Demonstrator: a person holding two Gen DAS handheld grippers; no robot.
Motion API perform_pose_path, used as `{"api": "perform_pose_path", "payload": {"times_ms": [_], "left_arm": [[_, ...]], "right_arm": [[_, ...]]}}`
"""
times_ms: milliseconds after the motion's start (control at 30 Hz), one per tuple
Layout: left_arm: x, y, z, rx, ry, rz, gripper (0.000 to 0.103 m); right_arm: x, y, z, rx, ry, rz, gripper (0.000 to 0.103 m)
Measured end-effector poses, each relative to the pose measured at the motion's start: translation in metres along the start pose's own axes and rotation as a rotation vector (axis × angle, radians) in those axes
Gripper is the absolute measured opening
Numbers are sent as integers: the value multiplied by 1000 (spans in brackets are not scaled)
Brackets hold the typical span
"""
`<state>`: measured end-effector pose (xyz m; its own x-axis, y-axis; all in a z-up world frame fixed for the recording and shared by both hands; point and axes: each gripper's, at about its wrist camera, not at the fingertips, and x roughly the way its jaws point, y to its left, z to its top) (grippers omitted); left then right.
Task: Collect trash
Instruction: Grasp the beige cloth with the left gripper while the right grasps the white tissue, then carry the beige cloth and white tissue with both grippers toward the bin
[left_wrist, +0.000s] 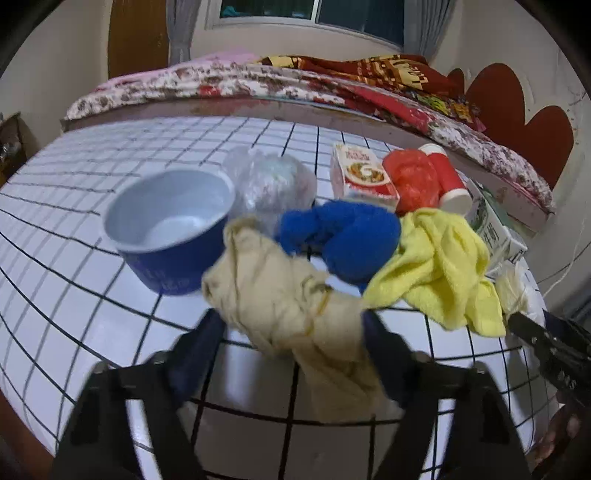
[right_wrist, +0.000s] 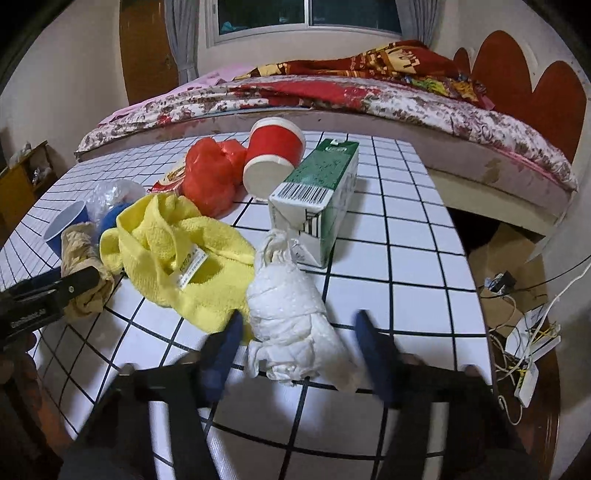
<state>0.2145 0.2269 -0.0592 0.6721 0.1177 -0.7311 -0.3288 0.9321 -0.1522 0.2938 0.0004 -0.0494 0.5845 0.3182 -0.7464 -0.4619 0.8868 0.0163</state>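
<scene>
Both tongs stand with their jaws apart, each straddling a piece of rubbish on the white black-gridded tabletop (right_wrist: 417, 236): the left gripper (left_wrist: 291, 321) brackets the crumpled beige paper wad (left_wrist: 288, 306), the right gripper (right_wrist: 299, 323) the scrunched white tissue lump (right_wrist: 291, 314). They seem lined up to pinch (neither visibly squeezes yet), and the soft yellow towel (right_wrist: 173, 243) lies between the two wads, untouched, probably because it isn't trash.

A: How do we hold the left gripper (left_wrist: 291, 325)?
B: Jaws spread wide, low over the table (left_wrist: 74, 229).
A: And the right gripper (right_wrist: 299, 325)?
B: Likewise spread, low over the table, right of the left one.
</scene>
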Motion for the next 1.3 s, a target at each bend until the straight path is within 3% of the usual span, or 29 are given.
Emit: {"api": "perform_pose_path", "payload": {"times_ms": [67,233,600,967,1300], "left_arm": [[-4,0,-4,11,-13,-21,53],[-21,1,-13,27,-59,-55,43],[-63,-16,-21,84,-145,-107,39],[-93,-60,-54,147,-155,-203,39],[-119,-109,-77,224,-167,-303,39]], "right_arm": [[-1,1,-3,-1,1,7,41],[-12,2,-11,0,-8,13,36],[-62,-6,-34,7,-69,-13,36],[-131,-37,-65,24,-138,-61,36],[-167,-81,-111,107,-148,-117,36]]}}
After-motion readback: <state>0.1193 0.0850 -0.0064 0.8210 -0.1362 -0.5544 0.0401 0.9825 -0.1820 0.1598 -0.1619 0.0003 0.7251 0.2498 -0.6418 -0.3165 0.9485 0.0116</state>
